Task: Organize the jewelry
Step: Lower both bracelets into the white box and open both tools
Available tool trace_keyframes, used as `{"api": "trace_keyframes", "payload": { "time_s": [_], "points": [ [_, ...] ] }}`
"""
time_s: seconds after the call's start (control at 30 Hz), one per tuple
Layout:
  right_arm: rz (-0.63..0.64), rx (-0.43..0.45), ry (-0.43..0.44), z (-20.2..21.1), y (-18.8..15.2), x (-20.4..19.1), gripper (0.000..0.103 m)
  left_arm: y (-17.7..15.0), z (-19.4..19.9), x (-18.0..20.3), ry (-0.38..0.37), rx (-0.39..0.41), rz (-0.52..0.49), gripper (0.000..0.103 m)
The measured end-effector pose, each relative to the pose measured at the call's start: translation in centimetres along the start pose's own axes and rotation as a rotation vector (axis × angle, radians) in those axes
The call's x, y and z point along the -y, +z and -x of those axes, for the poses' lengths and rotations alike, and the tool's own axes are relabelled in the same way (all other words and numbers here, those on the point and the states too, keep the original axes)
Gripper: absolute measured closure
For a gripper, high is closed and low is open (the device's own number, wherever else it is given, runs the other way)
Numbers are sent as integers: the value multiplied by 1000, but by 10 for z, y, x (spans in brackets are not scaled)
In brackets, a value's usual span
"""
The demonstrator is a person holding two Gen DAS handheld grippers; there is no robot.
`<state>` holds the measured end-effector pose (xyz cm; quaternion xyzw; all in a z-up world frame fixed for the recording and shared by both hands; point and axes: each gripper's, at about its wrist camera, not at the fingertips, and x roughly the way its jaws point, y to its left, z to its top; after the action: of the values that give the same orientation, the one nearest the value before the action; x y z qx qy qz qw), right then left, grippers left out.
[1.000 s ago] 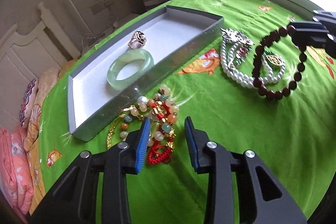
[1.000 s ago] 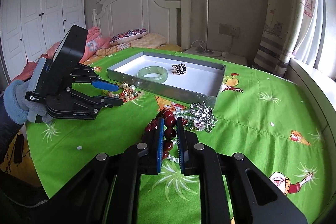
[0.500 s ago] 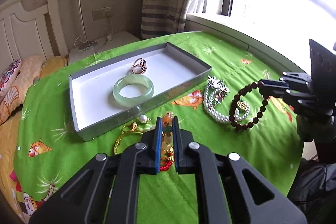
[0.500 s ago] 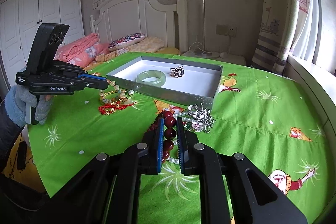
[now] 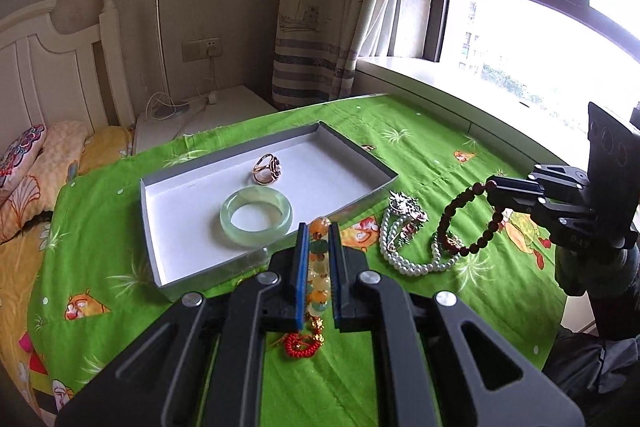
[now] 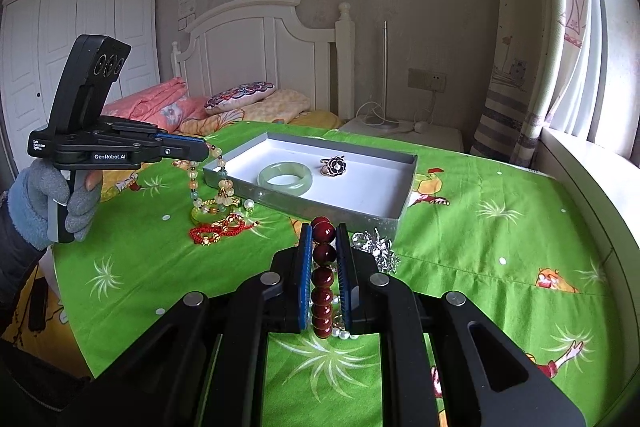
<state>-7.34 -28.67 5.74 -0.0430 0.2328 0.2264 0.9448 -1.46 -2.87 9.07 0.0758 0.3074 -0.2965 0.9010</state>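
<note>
My left gripper (image 5: 319, 227) is shut on a multicoloured bead necklace (image 5: 319, 267), lifted above the green cloth just in front of the grey tray (image 5: 152, 227); it also shows in the right wrist view (image 6: 208, 149) with the necklace (image 6: 194, 187) hanging down. My right gripper (image 6: 324, 229) is shut on a dark red bead bracelet (image 6: 323, 277), held above the cloth; the bracelet also shows in the left wrist view (image 5: 452, 215). The tray holds a jade bangle (image 5: 256, 217) and a gold ring (image 5: 268, 169).
A pearl necklace with a silver brooch (image 5: 404, 243) lies on the cloth right of the tray. A red cord bracelet (image 5: 300, 343) lies under my left gripper. A bed (image 6: 248, 107) stands behind the table and a window sill (image 5: 460, 95) at the right.
My left gripper shut on the bead necklace and raised it off the cloth. My right gripper kept the dark red bracelet and lifted a little.
</note>
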Motion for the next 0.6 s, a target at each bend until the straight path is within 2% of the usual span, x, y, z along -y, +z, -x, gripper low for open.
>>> {"api": "trace_keyframes", "payload": {
  "time_s": [0.17,0.43,0.6],
  "points": [
    [16,15,-12,-7,10,3,90,8,-7,-14,32,13,58,94],
    [-21,29,-7,-43,45,23,90,31,-24,-55,133,24,174,94],
    [-73,20,23,-75,68,34,90,37,-36,-81,245,27,237,94]
  ]
}}
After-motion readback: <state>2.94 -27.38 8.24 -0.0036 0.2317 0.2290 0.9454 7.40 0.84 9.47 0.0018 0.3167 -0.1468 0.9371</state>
